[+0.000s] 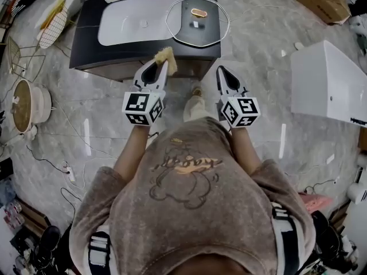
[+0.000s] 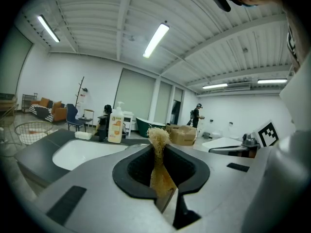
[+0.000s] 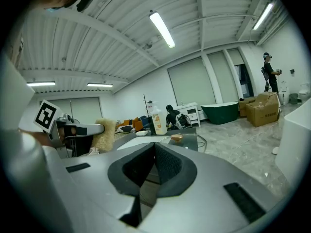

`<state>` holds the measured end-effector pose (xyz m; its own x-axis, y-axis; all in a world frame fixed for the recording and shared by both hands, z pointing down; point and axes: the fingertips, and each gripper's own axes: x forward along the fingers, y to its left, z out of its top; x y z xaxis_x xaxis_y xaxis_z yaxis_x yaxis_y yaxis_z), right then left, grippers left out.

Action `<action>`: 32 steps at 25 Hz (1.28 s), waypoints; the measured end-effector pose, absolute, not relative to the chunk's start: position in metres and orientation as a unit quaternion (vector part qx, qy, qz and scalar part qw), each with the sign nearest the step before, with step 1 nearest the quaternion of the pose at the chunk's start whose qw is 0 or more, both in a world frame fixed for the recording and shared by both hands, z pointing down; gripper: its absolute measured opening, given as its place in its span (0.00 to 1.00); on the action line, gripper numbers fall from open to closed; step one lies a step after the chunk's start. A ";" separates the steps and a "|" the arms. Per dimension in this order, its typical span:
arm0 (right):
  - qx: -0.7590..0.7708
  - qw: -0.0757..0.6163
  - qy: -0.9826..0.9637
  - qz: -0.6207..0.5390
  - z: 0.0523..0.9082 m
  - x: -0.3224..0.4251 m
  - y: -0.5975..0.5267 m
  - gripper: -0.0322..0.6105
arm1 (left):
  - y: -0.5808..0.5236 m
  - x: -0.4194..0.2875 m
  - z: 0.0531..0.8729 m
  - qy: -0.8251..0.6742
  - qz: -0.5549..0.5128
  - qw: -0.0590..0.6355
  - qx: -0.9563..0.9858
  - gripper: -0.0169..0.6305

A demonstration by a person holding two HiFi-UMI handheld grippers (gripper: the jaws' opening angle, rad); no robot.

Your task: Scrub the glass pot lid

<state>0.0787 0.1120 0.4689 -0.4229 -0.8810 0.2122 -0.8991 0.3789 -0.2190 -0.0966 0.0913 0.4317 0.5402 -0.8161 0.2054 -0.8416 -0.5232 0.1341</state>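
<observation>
Straw-coloured and frayed, a fibrous scrubber sticks out past the tips of the left gripper. Its jaws are clamped tight on the scrubber's lower end, so the tuft stands up beyond them. The right gripper is closed as well, pad against pad, with nothing between. From where I stand, the person holds the pair out in front, side by side and a little apart (each with its marker cube at the back), both pointing at a dark cabinet. The glass pot lid lies flat on that cabinet's top, ahead of both grippers and touched by neither. It sits roughly between the lines they point along, rather more on the right gripper's side, with its tan knob facing up. The scrubber's tuft stops short of the lid's near rim. Ahead of the left gripper and off to its left is a white basin set into the same top, right beside the lid. A pump bottle with an orange label stands behind it. Well off to the right of the right gripper sits a large white box-shaped unit on the marbled floor.
</observation>
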 end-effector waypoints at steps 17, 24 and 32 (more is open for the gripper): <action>0.471 0.051 -0.867 0.154 0.459 0.121 -0.055 0.05 | -0.054 -0.056 0.416 -0.535 0.044 0.119 0.835 0.13; 0.468 0.057 -0.869 0.152 0.459 0.114 -0.089 0.05 | -0.085 -0.065 0.418 -0.539 0.048 0.124 0.832 0.13; 0.502 0.046 -0.849 0.156 0.456 0.122 -0.122 0.05 | -0.127 -0.068 0.418 -0.510 0.051 0.125 0.849 0.13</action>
